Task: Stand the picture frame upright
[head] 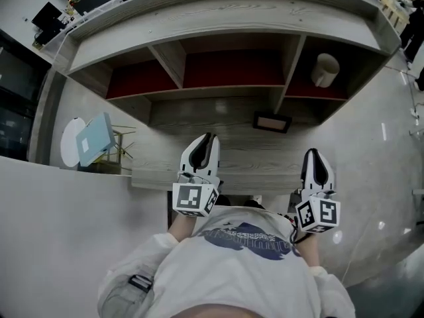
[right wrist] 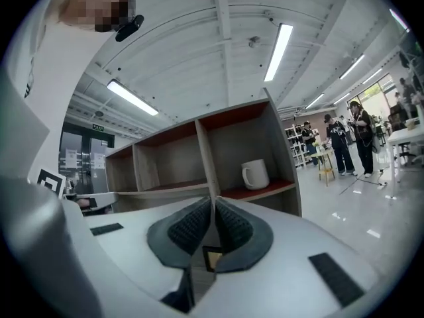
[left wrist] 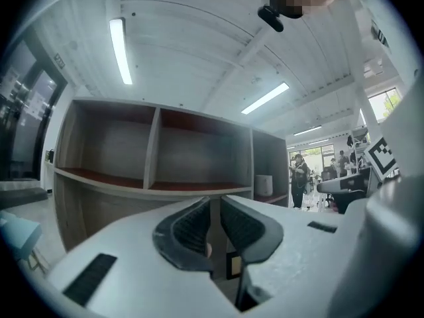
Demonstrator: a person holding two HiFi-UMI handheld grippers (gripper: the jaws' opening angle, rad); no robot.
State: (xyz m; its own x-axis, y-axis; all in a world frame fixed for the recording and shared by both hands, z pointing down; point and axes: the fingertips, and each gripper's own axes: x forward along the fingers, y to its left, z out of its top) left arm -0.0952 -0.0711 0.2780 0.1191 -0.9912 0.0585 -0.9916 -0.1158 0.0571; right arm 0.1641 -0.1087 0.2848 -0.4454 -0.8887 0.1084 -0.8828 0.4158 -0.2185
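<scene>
Picture frame [head: 272,121]: upright on counter [head: 258,158], nothing touching it.
Left hand-held gripper [head: 209,139]: released, jaws slightly apart, empty.
Right hand-held gripper [head: 313,154]: clenched, empty.

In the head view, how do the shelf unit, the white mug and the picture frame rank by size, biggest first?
1. The shelf unit, by far the largest.
2 and 3. The white mug and the picture frame look about alike here, so I would not rank them.

Matt wood-grain shelf unit [head: 218,18], glossy white mug [head: 324,69], shiny grey floor [head: 391,177]
</scene>
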